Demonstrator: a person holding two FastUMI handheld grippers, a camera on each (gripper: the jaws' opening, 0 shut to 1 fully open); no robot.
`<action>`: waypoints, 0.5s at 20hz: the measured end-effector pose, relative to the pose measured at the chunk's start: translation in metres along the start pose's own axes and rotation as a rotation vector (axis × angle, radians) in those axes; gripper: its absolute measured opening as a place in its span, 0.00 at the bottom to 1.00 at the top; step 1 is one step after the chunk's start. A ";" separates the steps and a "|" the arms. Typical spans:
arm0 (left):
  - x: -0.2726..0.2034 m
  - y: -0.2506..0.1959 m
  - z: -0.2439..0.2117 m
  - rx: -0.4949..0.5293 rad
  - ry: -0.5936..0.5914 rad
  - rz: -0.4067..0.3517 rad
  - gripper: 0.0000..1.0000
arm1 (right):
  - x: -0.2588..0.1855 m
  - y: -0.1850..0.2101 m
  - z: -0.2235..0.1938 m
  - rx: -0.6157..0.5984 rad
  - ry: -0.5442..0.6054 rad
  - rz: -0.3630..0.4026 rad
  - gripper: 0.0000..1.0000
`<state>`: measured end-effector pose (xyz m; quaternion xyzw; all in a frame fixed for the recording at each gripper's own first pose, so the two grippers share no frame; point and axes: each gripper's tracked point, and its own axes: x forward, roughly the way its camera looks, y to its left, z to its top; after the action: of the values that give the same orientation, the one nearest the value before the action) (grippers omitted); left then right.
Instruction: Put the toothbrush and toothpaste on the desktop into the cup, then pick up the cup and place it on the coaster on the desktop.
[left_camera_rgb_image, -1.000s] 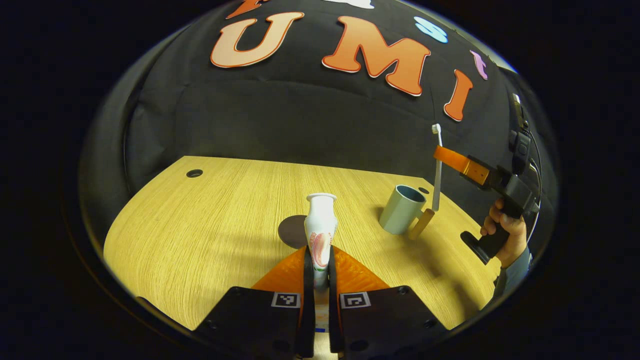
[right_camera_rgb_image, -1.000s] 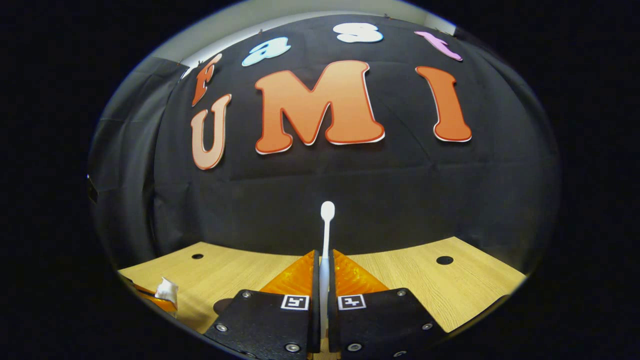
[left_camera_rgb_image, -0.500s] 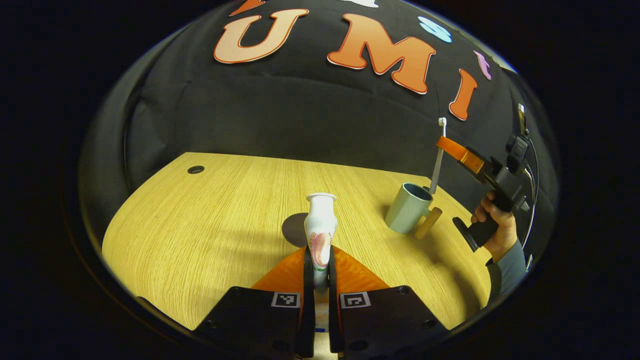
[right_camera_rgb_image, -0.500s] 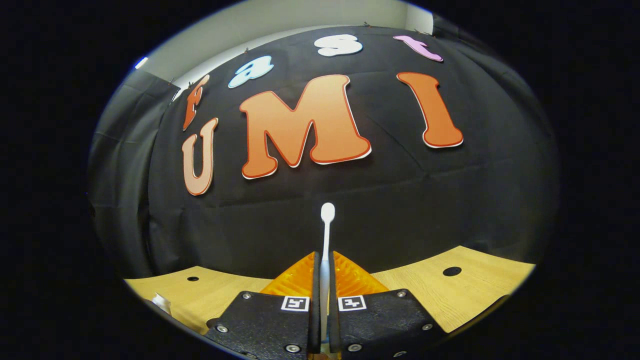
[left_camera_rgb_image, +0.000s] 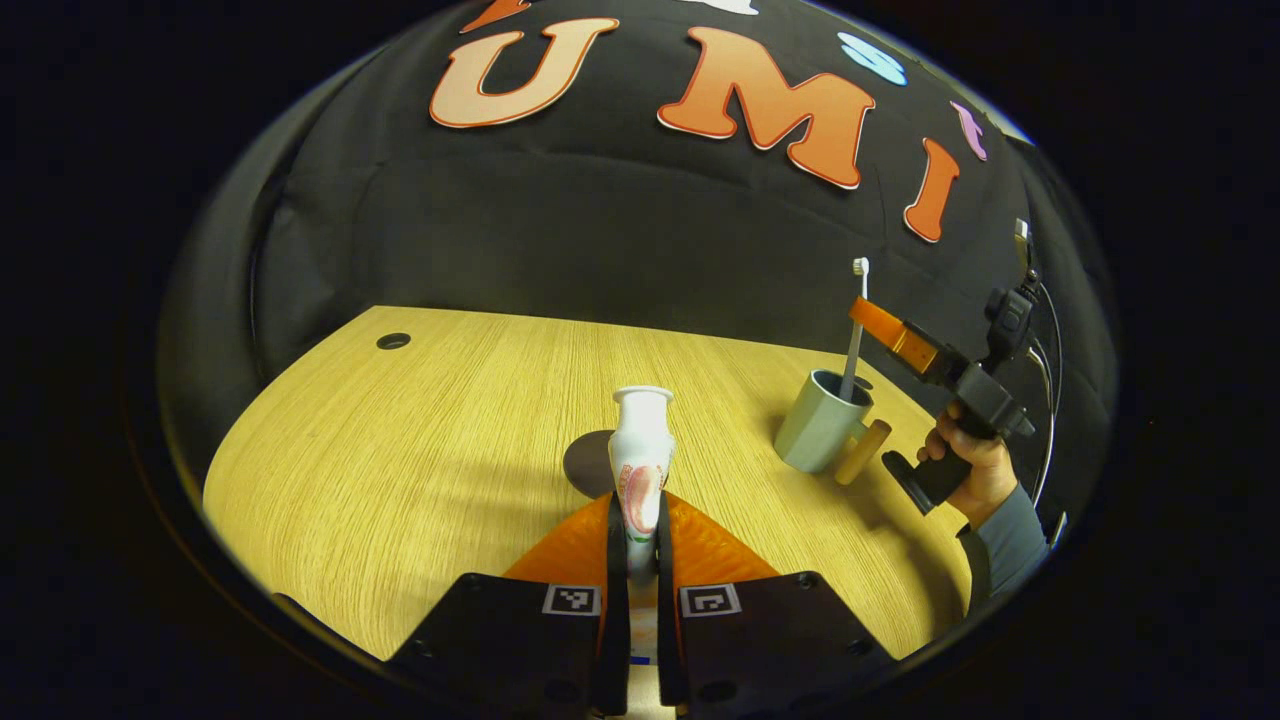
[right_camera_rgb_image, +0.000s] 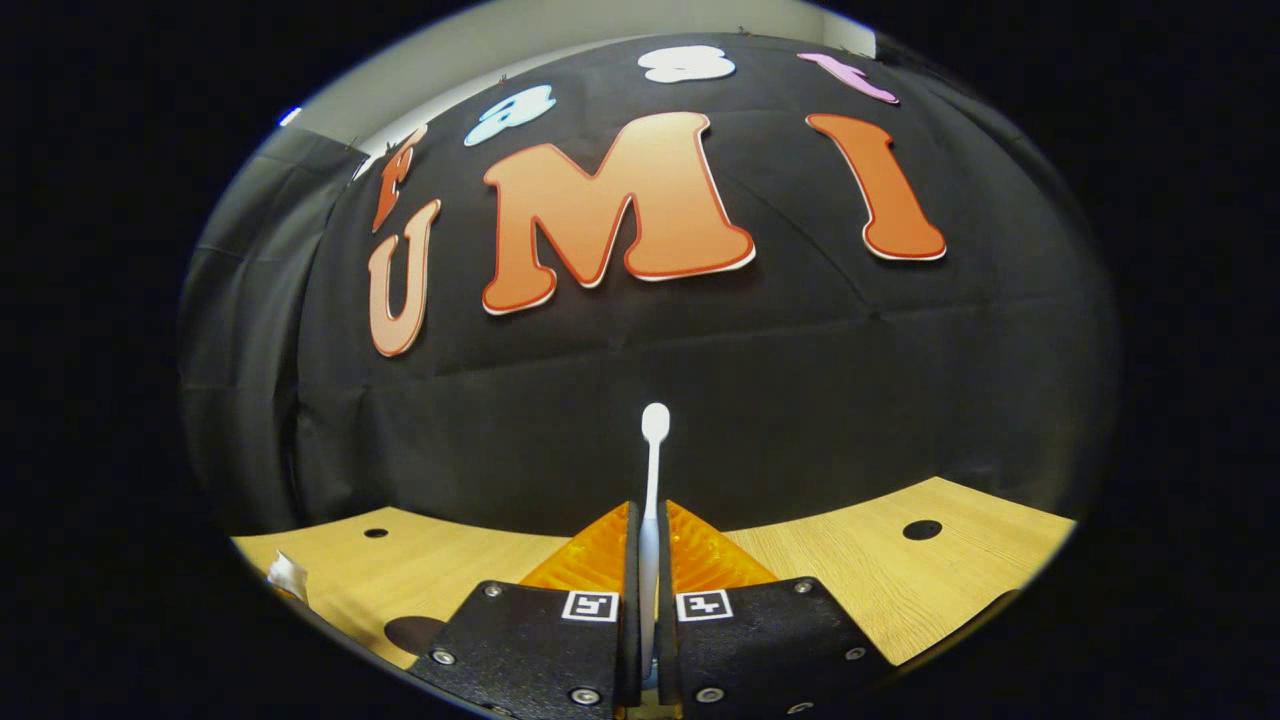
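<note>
My left gripper (left_camera_rgb_image: 639, 525) is shut on a white toothpaste tube (left_camera_rgb_image: 640, 450), held upright above the wooden desk (left_camera_rgb_image: 420, 440). Just behind the tube lies a dark round coaster (left_camera_rgb_image: 588, 462). At the right stands a pale green cup (left_camera_rgb_image: 822, 432) with a wooden handle (left_camera_rgb_image: 862, 452). Above the cup, the right gripper (left_camera_rgb_image: 868, 318) holds a white toothbrush (left_camera_rgb_image: 853, 335) upright, its lower end inside the cup's mouth. In the right gripper view, my right gripper (right_camera_rgb_image: 648, 535) is shut on the toothbrush (right_camera_rgb_image: 653, 470), bristle head up. The toothpaste tube's end (right_camera_rgb_image: 287, 577) and the coaster (right_camera_rgb_image: 413, 633) show at the lower left.
A hand and grey sleeve (left_camera_rgb_image: 985, 490) hold the right gripper near the desk's right edge. Cable holes (left_camera_rgb_image: 393, 341) (right_camera_rgb_image: 921, 529) sit in the desk near the back. The black cloth wall rises right behind the desk.
The right gripper has moved left and down, bringing the toothbrush from beside the cup to over it, and its lower end now dips into the cup. My left gripper has stayed still.
</note>
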<state>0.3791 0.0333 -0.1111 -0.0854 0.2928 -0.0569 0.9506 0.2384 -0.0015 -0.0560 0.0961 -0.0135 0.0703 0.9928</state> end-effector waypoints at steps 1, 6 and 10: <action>0.001 -0.003 0.000 -0.001 -0.001 -0.005 0.15 | -0.001 0.001 -0.007 -0.006 0.020 0.004 0.08; 0.004 -0.020 0.010 0.017 -0.022 -0.020 0.15 | -0.013 -0.002 -0.025 -0.043 0.079 -0.007 0.08; 0.008 -0.041 0.019 0.015 -0.040 -0.045 0.15 | -0.023 -0.006 -0.031 -0.058 0.130 -0.008 0.10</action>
<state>0.3941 -0.0058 -0.0919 -0.0861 0.2711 -0.0785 0.9555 0.2171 -0.0042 -0.0888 0.0624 0.0495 0.0722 0.9942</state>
